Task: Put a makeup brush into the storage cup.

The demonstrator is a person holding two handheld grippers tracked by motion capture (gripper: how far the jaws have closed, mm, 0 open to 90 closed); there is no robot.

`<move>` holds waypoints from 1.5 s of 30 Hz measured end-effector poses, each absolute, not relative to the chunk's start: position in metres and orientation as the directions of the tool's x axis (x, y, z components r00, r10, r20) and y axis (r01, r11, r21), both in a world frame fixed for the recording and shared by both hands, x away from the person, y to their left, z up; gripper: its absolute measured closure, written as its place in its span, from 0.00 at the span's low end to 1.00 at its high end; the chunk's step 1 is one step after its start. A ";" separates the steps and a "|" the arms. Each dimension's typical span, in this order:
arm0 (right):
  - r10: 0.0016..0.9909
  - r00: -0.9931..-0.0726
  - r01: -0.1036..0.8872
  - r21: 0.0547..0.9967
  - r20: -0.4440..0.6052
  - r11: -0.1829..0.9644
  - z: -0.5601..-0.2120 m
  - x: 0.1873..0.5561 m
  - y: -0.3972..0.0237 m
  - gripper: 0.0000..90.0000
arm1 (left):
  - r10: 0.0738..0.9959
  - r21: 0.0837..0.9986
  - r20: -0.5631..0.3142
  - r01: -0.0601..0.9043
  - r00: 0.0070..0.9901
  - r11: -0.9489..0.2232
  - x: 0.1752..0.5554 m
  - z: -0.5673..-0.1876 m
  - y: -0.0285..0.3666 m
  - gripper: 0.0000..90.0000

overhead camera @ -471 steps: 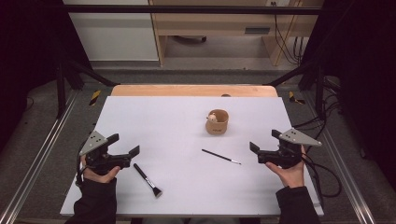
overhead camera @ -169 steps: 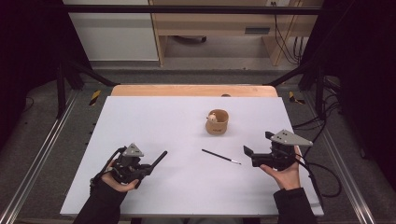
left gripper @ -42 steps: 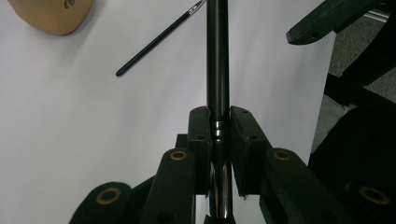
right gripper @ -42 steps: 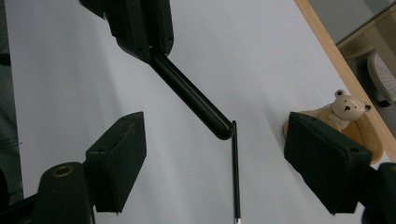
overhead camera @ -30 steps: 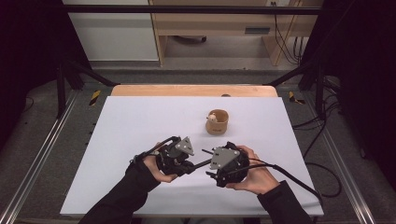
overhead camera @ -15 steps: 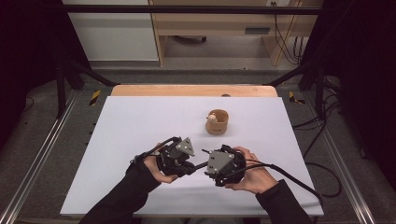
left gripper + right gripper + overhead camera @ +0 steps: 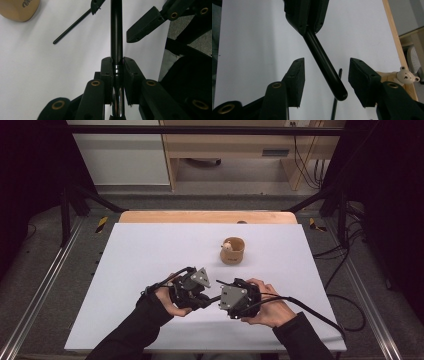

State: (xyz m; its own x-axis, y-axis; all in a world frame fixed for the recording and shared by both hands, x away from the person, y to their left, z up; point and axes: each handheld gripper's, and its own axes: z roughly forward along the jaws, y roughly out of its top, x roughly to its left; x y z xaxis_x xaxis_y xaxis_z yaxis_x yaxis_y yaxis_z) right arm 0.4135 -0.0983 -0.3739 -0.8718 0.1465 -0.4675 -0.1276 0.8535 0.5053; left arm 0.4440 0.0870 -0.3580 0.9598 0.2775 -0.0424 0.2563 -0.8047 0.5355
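**Brush handover between two tongs, midway**

Left tongs (image 7: 117,62) clamped tight on the brush (image 7: 116,30) near its metal collar, black handle pointing straight at the right tongs (image 7: 325,72). Right tongs half apart and just now closing, the rounded handle end between the pads but touched by neither. Both tongs on the person's side of the cup (image 7: 232,251) and slightly left of it, over the table (image 7: 150,250). Thin brush (image 7: 72,27) loose on the table between the cup and the tongs, untouched. Small bear (image 7: 405,75) at the cup's rim.

Done, judging by the pose: brush up off the table and offered across. Left to do, most likely: closing the right tongs on the handle, release by the left, then carriage toward the cup. Thin brush probably next.
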 end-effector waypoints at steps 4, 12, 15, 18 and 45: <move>0.128 -0.875 -0.145 0.504 -0.468 0.851 -0.375 0.413 -0.097 0.57 | 0.274 0.531 -0.045 0.255 0.961 -0.808 0.444 -0.358 0.086 0.88; 0.098 -0.874 -0.168 0.484 -0.476 0.859 -0.378 0.413 -0.095 0.61 | 0.264 0.531 -0.042 0.246 0.963 -0.811 0.442 -0.357 0.084 0.88; 0.090 -0.873 -0.174 0.479 -0.478 0.860 -0.379 0.413 -0.095 0.62 | 0.261 0.530 -0.044 0.244 0.964 -0.812 0.442 -0.357 0.084 0.88; 0.084 -0.872 -0.181 0.478 -0.482 0.859 -0.379 0.412 -0.094 0.65 | 0.273 0.541 -0.059 0.260 0.960 -0.800 0.440 -0.359 0.081 0.88; 0.036 -0.861 -0.232 0.455 -0.507 0.860 -0.381 0.411 -0.094 0.78 | 0.261 0.548 -0.074 0.258 0.963 -0.796 0.439 -0.359 0.081 0.87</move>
State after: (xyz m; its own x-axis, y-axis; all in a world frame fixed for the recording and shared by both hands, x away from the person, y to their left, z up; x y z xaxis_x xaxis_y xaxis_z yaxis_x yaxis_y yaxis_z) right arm 0.4106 -0.0937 -0.3807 -0.8612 0.0360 -0.5070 -0.2321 0.8596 0.4551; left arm 0.4394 0.0812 -0.3589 0.9625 0.2611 -0.0735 0.2577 -0.7960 0.5477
